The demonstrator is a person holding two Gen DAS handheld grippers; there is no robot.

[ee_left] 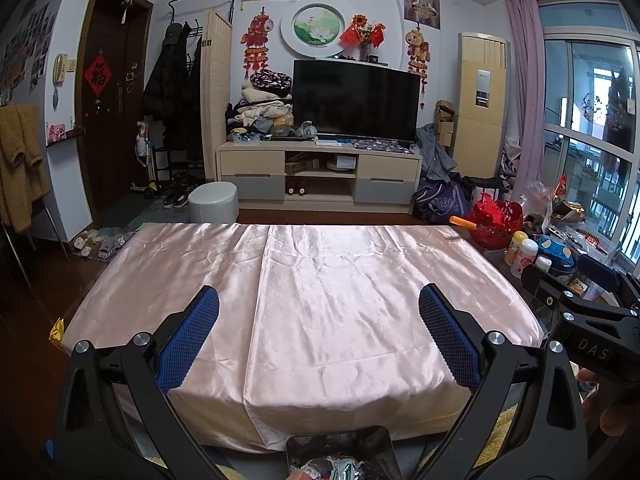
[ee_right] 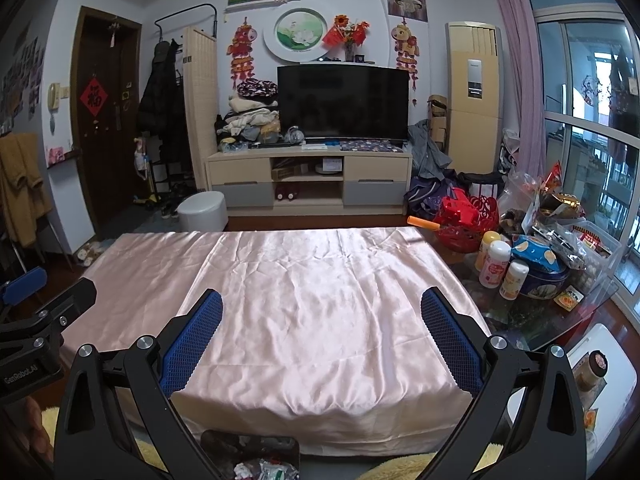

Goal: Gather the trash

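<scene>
1. Nearest to you, at the bottom of both views, sits a dark tray [ee_left: 340, 446] with crumpled trash [ee_left: 336, 470] in it, just off the near edge of the surface [ee_left: 320, 300].
2. Your left tool [ee_left: 319, 338] is spread wide and holds nothing. Your right tool [ee_right: 321, 338] is the same, wide apart with nothing between its blue pads [ee_right: 192, 340].
3. A pink cloth [ee_right: 320, 300] covers the surface. You can see no trash on the cloth itself.
4. Bottles [ee_right: 494, 262], a blue tin [ee_right: 544, 278] and snack bags [ee_right: 560, 240] crowd the glass side table [ee_right: 520, 316] past the right edge. You cannot tell from here which of those are trash.
5. To do this step well, tip one tool down toward the tray so you can see the wrappers clearly.
6. Pick one piece at a time. Squeeze softly, because crinkly wrappers slip and spring back.
7. Keep both tools apart so they do not bump.
</scene>
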